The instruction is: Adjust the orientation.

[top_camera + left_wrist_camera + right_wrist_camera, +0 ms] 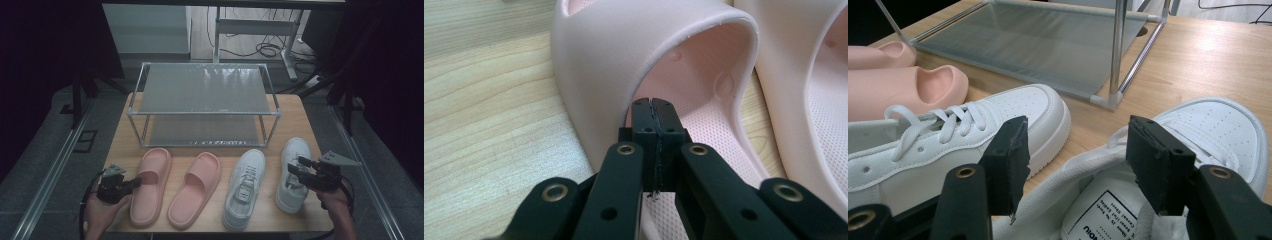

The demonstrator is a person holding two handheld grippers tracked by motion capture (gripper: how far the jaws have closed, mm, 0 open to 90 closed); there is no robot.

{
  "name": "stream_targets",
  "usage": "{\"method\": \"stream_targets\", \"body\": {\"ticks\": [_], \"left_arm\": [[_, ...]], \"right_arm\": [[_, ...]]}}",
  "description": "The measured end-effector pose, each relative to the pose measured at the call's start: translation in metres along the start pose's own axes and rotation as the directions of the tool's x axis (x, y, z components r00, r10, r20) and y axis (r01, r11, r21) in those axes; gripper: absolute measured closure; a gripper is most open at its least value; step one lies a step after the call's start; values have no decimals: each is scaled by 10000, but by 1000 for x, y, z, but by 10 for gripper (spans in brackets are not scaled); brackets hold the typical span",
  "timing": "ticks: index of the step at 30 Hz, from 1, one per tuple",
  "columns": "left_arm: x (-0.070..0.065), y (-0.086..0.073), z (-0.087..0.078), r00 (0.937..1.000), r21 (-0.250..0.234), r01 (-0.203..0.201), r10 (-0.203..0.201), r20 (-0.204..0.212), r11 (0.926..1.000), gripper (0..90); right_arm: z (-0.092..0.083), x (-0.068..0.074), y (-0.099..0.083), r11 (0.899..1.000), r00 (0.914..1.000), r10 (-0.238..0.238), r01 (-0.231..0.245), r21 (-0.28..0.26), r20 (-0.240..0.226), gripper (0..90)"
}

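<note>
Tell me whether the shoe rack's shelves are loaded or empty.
Empty. Both mesh shelves of the shoe rack are bare; the pink slippers and white sneakers sit on the table before it.

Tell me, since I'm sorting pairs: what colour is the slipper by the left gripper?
Pale pink slipper, best seen in the left gripper view.

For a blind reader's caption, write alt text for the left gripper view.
The left gripper, its black fingers shut together, points at the strap opening of a pink foam slide sandal lying on a light wooden table. A second pink slide sandal lies beside it.
</note>
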State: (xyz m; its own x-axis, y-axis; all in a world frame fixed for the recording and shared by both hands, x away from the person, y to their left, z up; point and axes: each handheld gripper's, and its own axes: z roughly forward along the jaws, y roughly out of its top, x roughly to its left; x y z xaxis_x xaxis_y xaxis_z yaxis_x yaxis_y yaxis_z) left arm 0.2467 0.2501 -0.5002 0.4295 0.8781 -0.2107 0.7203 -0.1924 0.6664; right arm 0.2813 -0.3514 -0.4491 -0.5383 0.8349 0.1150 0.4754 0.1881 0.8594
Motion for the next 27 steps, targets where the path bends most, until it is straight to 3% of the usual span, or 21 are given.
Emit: {"method": "stream_targets", "body": {"ticks": [4, 5, 9, 15, 20, 27], "left_arm": [[-3, -1, -1, 10000, -32, -11, 11, 94, 10000, 900], [-10, 0, -1, 9994, -74, -138, 140, 310, 9999, 900], [-23, 2, -1, 9978, -131, -373, 380, 546, 9992, 900], [-50, 8, 4, 9883, -33, -1020, 1017, 1136, 9948, 900], [-57, 6, 22, 9855, 464, -1112, 1041, 1337, 9927, 900], [-58, 1, 33, 9864, 862, -1175, 1062, 1255, 9893, 900]], "right_arm": [[0, 0, 0, 10000, 10000, 1, -1, 6, -5, 428], [0, 0, 0, 10000, 10000, 9, -9, 13, -8, 427], [0, 0, 0, 10000, 10000, 20, -20, 15, -7, 428], [0, 0, 0, 10000, 10000, 19, -19, 0, -21, 428], [0, 0, 0, 10000, 10000, 7, -8, -8, -39, 428], [0, -2, -1, 10000, 10000, 85, -85, -7, 16, 428]]}}
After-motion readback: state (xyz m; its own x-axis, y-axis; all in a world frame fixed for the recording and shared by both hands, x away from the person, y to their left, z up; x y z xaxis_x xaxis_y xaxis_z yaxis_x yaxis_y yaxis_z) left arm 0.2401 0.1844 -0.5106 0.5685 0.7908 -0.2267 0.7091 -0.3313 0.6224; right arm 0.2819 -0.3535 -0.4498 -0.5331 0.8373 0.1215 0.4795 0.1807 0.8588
